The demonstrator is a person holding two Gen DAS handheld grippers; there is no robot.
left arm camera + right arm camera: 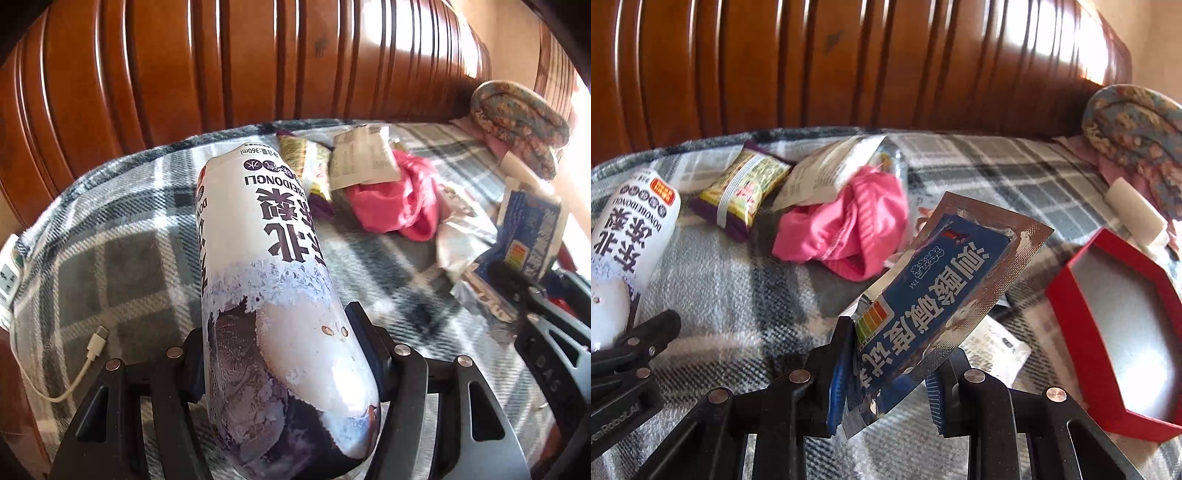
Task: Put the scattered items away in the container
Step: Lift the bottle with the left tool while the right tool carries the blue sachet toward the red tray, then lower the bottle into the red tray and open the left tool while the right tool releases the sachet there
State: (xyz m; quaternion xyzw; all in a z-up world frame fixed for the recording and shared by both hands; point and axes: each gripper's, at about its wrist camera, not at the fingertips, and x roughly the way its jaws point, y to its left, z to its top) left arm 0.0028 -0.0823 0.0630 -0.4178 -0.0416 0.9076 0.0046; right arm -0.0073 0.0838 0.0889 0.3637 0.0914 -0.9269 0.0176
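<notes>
Gripping a white-and-purple printed drink can (266, 280), left tool (284, 358) clamped across its lower body, pads pressed on both sides; can raised clear of the grey-and-white plaid blanket (122, 236), its far end aimed toward the brown slatted wooden headboard (221, 59). Same can visible at the left edge of the right wrist view, label text upside down.

Right tool (890, 373) closed tight on a blue foil sachet with a silver border (945, 295); sachet tilted, lifted off the blanket, far corner pointing up and right.

Red hexagonal box with a pale grey inside (1123, 332) open on the blanket, just right of the sachet; nothing seen in the part that shows.

Still scattered on the blanket, beyond both tools: crumpled pink cloth (849, 232), yellow-and-purple snack packet (742, 192) left of it, white printed paper packet (827, 173) partly overlapping the cloth's top edge. Small white sachet (1001, 350) flat on the blanket beneath the blue one.

Rolled floral fabric (1137, 136) at far right against the headboard, white plastic tube (1134, 210) just below it. White charging cable (88, 354) lying at the left edge of the blanket.
</notes>
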